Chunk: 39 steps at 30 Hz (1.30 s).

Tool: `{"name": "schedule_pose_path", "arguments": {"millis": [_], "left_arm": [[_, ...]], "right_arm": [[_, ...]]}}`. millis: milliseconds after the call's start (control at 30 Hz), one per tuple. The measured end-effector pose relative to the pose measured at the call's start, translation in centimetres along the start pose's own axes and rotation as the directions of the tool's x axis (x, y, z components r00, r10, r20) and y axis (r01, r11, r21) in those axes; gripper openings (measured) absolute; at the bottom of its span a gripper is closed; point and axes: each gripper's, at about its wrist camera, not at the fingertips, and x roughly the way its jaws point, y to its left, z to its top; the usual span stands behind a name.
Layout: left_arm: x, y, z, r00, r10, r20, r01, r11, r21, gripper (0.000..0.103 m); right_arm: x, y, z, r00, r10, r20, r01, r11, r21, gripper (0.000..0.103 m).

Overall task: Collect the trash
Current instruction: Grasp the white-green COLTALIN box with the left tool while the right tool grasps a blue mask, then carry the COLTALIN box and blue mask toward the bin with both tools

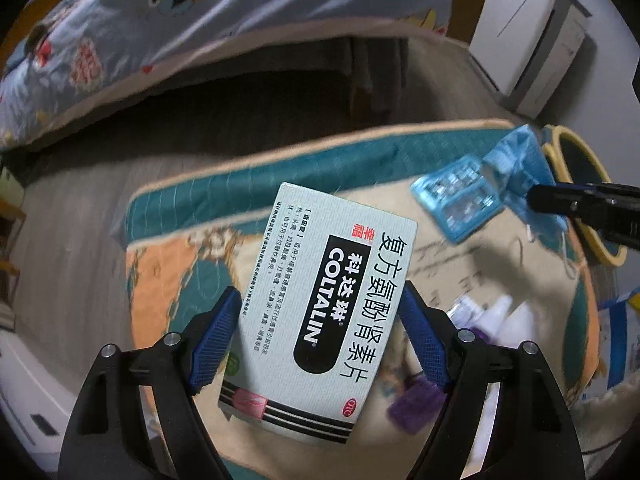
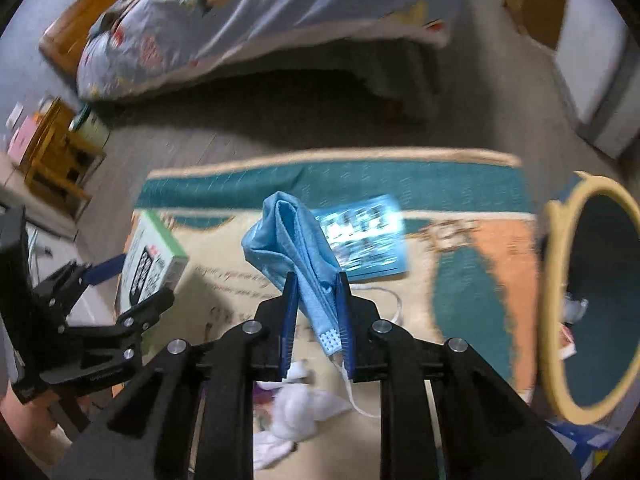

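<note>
In the left wrist view, the bed point(image 1: 224, 12) with its patterned blue cover fills the upper left of the frame, dark space showing beneath it. Below, in the centre, the left hand-held gripper point(image 1: 320, 336) is clenched on a medicine box point(image 1: 320, 300), its blue pads pressing the box's two long sides so the box is held up over the rug point(image 1: 168, 280). Right of the box, low in the frame, a purple wrapper point(image 1: 412, 404) and some white scraps point(image 1: 512, 316) lie blurred on the rug. In the upper right a blue blister pack point(image 1: 456, 200) rests on the rug, with the blue face mask point(image 1: 520, 168) just beside it and the yellow-rimmed bin point(image 1: 560, 136) at the far right edge. A white cabinet point(image 1: 528, 32) stands in the top right corner.

In the right wrist view, a wooden stool point(image 2: 56, 160) sits at the left edge. Lower left, the left hand-held gripper point(image 2: 120, 280) appears with the medicine box point(image 2: 154, 256) in it. At centre, the right hand-held gripper point(image 2: 316, 312) grasps the face mask point(image 2: 288, 236), bunched between its pads, an ear loop trailing below. The blister pack point(image 2: 368, 236) lies right behind the mask, partly hidden by it. Crumpled white tissue point(image 2: 296, 404) lies on the rug point(image 2: 480, 272) under the fingers. The bin point(image 2: 556, 280) stands at the right edge with its opening toward the camera, a few scraps inside.
</note>
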Motion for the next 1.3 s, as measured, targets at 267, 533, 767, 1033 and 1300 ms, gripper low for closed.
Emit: {"name": "schedule_pose_path", "arguments": {"millis": [267,533,767,1033,1300], "left_arm": [[-2.0,-3.2,1.4,0.996,-0.026,0.081,0.021,0.998,0.055,0.080],[-3.7,-6.6,2.6,0.987,-0.061,0.148,0.049,0.995,0.085,0.080],[-4.2,-10.4,3.3,0.980,-0.091,0.177,0.068,0.989,0.131,0.080],[-4.1,-13.8,3.7,0.976,-0.107,0.189,0.070,0.979,0.193,0.080],[-3.7,-17.0,4.2,0.972,-0.143,0.186,0.100,0.969,0.226,0.080]], "right_arm": [[-4.5,-5.9,-0.2,0.994,-0.062,0.089,0.050,0.989,0.136,0.018],[-6.7,-10.1,-1.3,0.988,-0.110,0.110,0.087,0.976,0.198,0.018],[-8.1,-13.3,-2.1,0.984,-0.125,0.129,0.088,0.962,0.257,0.018],[-8.8,-16.0,-2.8,0.981,-0.143,0.129,0.098,0.948,0.304,0.018],[-9.6,-18.3,-3.6,0.977,-0.165,0.135,0.112,0.935,0.336,0.018]]}}
